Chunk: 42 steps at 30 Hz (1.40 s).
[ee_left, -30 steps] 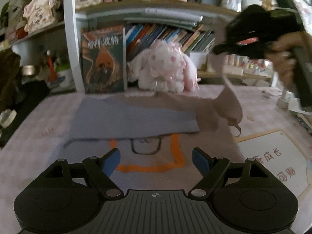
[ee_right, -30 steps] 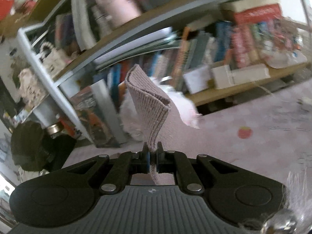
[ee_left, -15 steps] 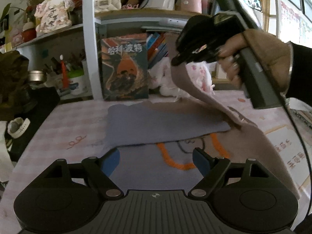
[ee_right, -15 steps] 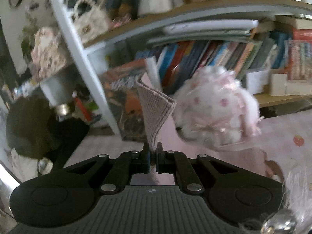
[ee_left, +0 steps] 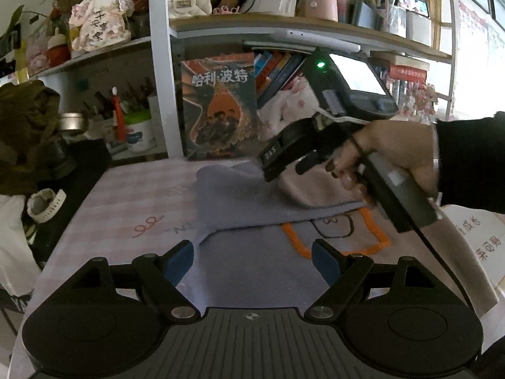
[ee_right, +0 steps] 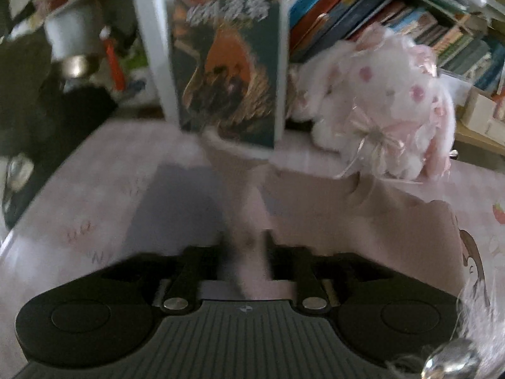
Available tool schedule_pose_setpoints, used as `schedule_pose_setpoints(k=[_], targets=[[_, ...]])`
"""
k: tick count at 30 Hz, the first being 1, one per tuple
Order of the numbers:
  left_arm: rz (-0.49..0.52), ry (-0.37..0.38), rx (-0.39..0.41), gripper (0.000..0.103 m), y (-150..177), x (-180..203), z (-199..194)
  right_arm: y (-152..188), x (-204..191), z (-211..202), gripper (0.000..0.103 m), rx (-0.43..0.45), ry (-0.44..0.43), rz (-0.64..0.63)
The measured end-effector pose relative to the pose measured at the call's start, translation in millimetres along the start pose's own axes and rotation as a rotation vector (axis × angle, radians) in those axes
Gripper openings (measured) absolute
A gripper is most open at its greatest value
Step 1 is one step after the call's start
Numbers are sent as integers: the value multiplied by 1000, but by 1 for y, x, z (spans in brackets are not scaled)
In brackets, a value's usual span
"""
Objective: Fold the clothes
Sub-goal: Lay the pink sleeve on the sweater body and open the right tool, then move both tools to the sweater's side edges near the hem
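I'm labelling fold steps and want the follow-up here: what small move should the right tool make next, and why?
Probably open fully and draw back. The right tool sits low over the grey folded panel, with the pink sleeve laid across it and lying between the parted, blurred fingers. The left tool waits open nearer the hem.

From our left wrist we look low across the table (ee_left: 132, 195) toward the bookshelf; our right wrist sits nearer. Both views share the upright book (ee_left: 221, 104) (ee_right: 227, 63).
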<state>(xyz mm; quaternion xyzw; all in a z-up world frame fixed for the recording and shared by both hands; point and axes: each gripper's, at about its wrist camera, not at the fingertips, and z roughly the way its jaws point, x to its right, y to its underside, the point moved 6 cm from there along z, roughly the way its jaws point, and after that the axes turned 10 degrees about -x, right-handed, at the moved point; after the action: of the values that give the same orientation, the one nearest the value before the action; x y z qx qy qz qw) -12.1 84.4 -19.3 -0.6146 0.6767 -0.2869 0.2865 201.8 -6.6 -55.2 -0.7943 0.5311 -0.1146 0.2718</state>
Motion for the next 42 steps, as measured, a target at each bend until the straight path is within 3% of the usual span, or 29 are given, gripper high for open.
schedule_pose_setpoints(k=[4,6,8,15,21,27,42], targets=[[-6,9,1,87,-2,0,1,10,-7,-22,56,5,-101,-12],[-9,15,-2,87,-2,0,3,17,-5,-37,59,18,-110,-5],[-11,16,-12,87,-3,0,7,29,0,-50,59,15,-94,11],[-5,34,-58,87,5,4,16,95,22,-85,62,2,94,-38],[-7,34,-93,87,11,12,19,154,45,-108,62,-34,184,17],[-27,35,-113,87,15,25,16,197,63,-128,64,-48,204,109],[-45,20,-187,87,51,75,-26,277,84,-176,71,-27,200,114]])
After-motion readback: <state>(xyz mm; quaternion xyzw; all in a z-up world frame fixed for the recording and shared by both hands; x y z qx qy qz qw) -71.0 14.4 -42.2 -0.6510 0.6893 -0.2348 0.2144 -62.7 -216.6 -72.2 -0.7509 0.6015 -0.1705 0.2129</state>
